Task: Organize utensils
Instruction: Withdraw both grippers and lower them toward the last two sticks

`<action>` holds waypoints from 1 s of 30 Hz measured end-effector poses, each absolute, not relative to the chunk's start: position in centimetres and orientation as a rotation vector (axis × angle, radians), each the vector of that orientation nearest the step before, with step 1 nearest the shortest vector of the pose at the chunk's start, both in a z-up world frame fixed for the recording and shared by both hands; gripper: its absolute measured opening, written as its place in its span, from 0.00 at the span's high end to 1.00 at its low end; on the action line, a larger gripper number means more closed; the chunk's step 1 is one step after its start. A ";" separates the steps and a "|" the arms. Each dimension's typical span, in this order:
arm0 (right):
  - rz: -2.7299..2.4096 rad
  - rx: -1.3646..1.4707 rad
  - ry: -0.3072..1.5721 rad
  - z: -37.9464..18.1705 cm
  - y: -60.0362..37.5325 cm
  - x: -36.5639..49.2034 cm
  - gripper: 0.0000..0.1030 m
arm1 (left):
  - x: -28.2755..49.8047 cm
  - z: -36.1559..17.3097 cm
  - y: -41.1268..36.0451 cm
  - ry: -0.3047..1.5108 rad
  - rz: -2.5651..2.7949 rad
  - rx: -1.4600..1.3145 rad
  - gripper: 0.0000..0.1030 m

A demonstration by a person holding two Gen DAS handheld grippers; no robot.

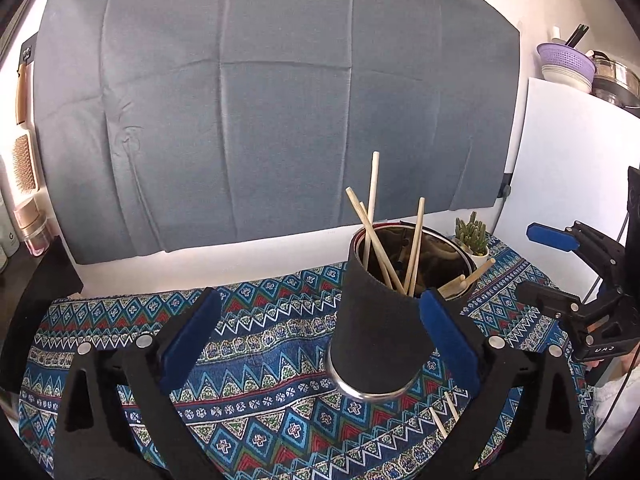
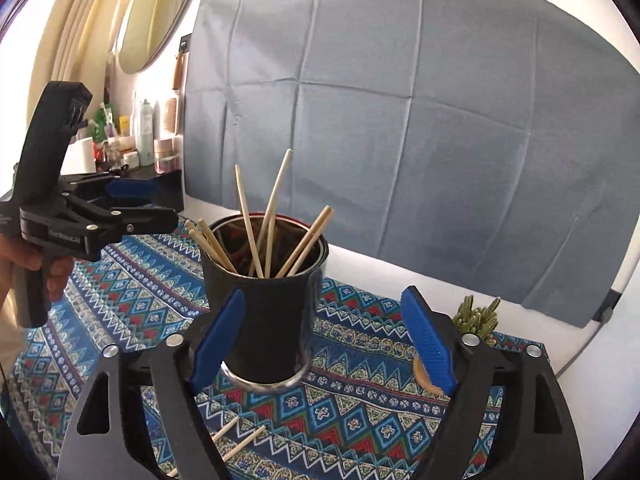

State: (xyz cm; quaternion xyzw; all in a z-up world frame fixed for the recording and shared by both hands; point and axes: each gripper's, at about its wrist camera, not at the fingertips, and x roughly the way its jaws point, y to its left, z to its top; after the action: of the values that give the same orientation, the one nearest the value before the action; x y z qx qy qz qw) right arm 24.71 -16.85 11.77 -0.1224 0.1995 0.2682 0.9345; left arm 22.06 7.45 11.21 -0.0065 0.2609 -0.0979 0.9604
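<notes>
A black cup with a steel rim at its foot stands on the patterned cloth and holds several wooden chopsticks. My left gripper is open, and the cup sits between its blue pads, close to the right one. In the right wrist view the same cup with its chopsticks stands between the pads of my right gripper, which is open too, its left pad in front of the cup. Two loose chopsticks lie on the cloth near me, seen also as loose chopsticks.
A small potted cactus stands behind the cup, the same cactus at the right. A grey cloth backdrop hangs behind the table. A hand holds the left gripper. The right gripper shows at the far right.
</notes>
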 end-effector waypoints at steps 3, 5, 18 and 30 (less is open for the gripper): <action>0.525 -0.234 0.410 11.7 -17.6 24.4 0.16 | 21.6 10.8 7.9 0.570 -0.197 -0.039 0.06; 0.515 -0.218 0.433 11.6 -18.0 24.3 0.14 | 21.4 10.3 8.1 0.603 -0.201 -0.061 0.06; 0.462 -0.263 0.747 5.0 -17.6 23.3 0.12 | 19.9 4.6 6.8 0.822 -0.230 -0.046 0.06; 0.505 -0.291 0.898 -0.8 -16.9 20.1 0.12 | 19.8 -0.6 3.1 0.979 -0.290 0.022 0.06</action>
State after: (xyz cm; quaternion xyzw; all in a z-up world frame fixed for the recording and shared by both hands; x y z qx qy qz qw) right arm 20.08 -16.86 -0.79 -0.1384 0.4277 0.2406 0.8602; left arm 19.82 3.09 -0.65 0.0106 0.4687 -0.1387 0.8724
